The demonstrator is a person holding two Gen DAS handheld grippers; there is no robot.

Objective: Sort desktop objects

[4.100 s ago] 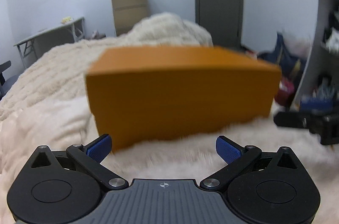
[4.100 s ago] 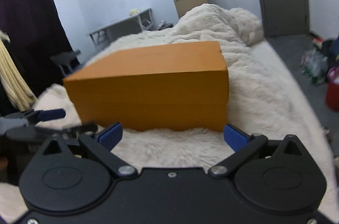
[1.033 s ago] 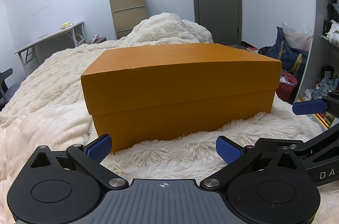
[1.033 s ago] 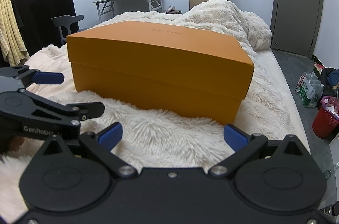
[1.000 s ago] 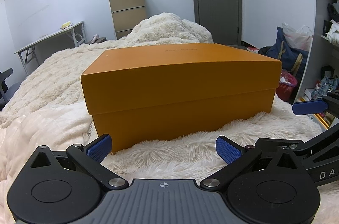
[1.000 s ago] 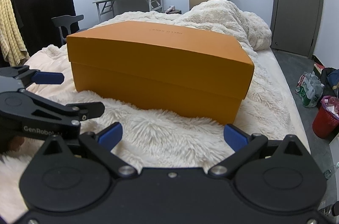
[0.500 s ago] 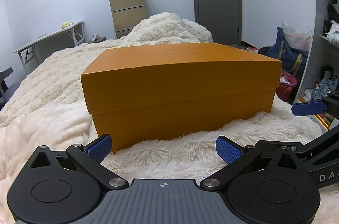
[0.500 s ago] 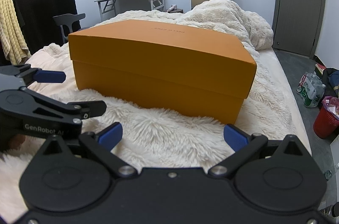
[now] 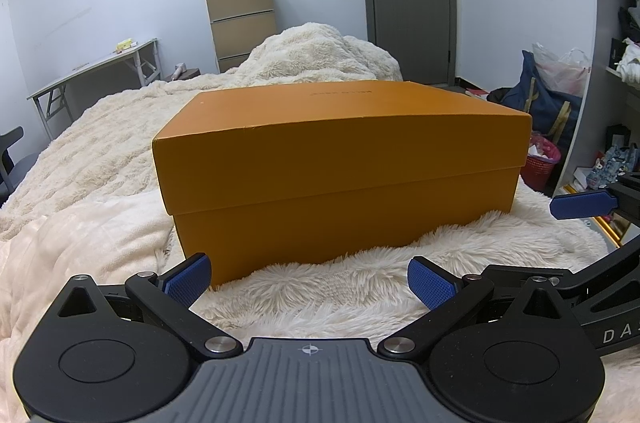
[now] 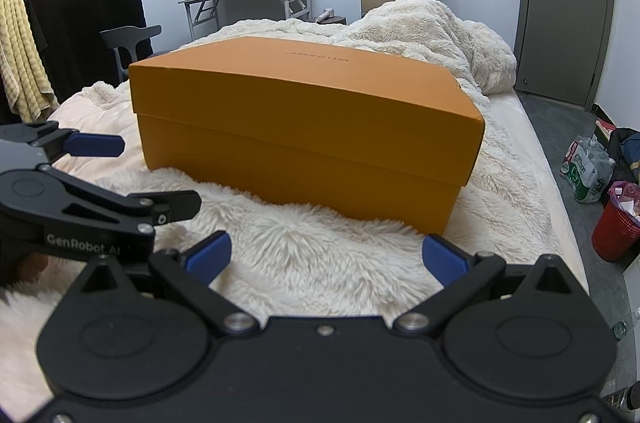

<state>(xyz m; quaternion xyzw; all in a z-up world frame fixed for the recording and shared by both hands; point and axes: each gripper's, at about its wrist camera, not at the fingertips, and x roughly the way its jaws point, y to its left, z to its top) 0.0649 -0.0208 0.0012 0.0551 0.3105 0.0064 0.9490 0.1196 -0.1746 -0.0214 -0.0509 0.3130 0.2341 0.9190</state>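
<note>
Left wrist: orange box (image 9: 340,159) before spread left hand-held gripper (image 9: 308,281).

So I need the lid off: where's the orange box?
The orange box, lid on, sits on the fluffy blanket, centred ahead of both open grippers.

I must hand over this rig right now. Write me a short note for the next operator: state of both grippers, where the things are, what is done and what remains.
Left gripper: open, empty, low over the fluffy cream blanket, aimed at the box.
Right gripper: open, empty, beside the left one, also facing the box.
Orange rectangular cardboard box: resting on the blanket, lid closed, neither gripper touching it.
Done: nothing visible yet; no object has been sorted.
Left: probably open or move the box; its contents are hidden, and no other items to sort are in view.
</note>
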